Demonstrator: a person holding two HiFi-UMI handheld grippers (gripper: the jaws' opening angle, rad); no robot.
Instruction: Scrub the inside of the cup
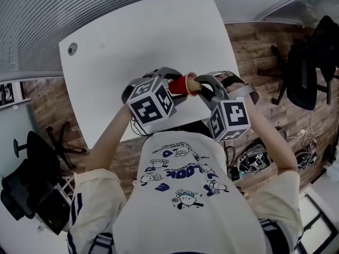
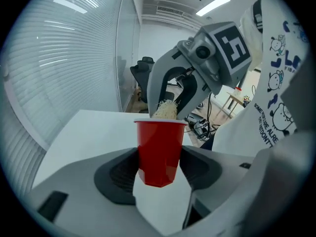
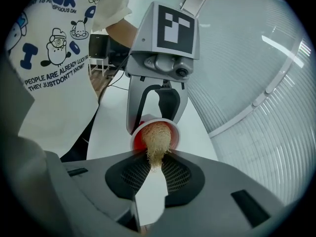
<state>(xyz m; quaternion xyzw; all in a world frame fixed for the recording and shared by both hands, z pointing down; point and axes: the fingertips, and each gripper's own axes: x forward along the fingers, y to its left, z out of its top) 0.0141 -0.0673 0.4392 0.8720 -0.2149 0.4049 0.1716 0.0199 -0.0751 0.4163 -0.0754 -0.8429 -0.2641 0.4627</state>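
The left claw [image 2: 159, 168] clamps the cup [image 2: 159, 137] between its pads, mouth facing the right claw [image 3: 154, 176], which pinches the scrubber [image 3: 157, 137], its far end inside that mouth, along the cup's axis.

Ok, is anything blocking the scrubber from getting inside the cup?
Nothing visible: the fibrous scrubber in the right hand-held gripper sits in the open mouth of the red cup, which the left hand-held gripper clamps.

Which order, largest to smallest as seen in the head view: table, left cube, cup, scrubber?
1. table
2. left cube, though nearness to the camera enlarges it
3. cup
4. scrubber, only its end showing at the cup's mouth
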